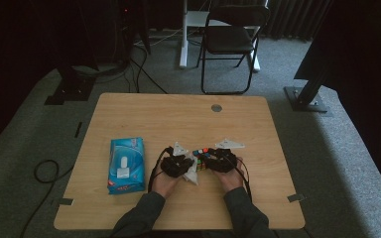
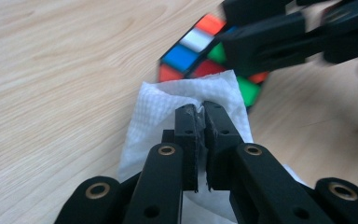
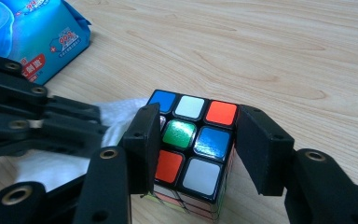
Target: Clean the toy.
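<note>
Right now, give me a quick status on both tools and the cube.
Left tool shut on white wipe. Right tool clamps puzzle cube on the table. Wipe touches cube's side. Wipes pack off left, clear.

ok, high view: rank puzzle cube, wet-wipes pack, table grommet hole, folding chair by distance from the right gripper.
From the right gripper:
1. Puzzle cube, in its jaws.
2. Grommet hole, toward the table's far edge.
3. Wet-wipes pack, far left.
4. Folding chair, beyond the table.

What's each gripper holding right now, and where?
Left gripper pinches the white wipe at a fold. Right gripper clamps the puzzle cube by two opposite sides.
</note>
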A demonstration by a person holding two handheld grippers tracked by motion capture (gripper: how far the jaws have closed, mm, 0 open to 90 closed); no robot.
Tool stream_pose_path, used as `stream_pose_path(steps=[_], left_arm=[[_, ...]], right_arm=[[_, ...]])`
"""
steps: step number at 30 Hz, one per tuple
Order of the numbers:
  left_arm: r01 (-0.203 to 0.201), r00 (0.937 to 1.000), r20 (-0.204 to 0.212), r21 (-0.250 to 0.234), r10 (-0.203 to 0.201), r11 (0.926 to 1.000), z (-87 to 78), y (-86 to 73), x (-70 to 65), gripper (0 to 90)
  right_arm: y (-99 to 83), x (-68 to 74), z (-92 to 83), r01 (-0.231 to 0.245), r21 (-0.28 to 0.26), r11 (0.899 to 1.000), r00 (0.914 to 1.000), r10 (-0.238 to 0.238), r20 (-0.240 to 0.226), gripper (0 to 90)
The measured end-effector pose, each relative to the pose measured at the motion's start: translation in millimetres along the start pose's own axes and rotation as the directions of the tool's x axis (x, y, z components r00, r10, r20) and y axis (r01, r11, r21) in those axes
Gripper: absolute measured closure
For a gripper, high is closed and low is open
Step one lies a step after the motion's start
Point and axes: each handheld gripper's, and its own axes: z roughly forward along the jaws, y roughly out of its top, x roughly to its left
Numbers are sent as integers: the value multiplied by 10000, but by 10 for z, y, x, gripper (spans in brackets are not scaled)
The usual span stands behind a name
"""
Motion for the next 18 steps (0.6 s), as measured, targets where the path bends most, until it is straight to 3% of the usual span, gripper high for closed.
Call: stream_pose_path(steps=[3,11,18], left_arm=[[-124,9999,-31,122,124,9998,16,11,-33,854],[74,9998,201,124,-76,9999,25,-29,-23,854],[182,9998,86,454,-186,9988,148,-100,6,855]], right_arm=[[-3,-1,0,21,-25,10000,10000,-21,8,507],[-2,-2,0,32,-17,10000,10000,-32,-1,507],[-3,-1,1,21,-24,10000,10000,-21,10,507]])
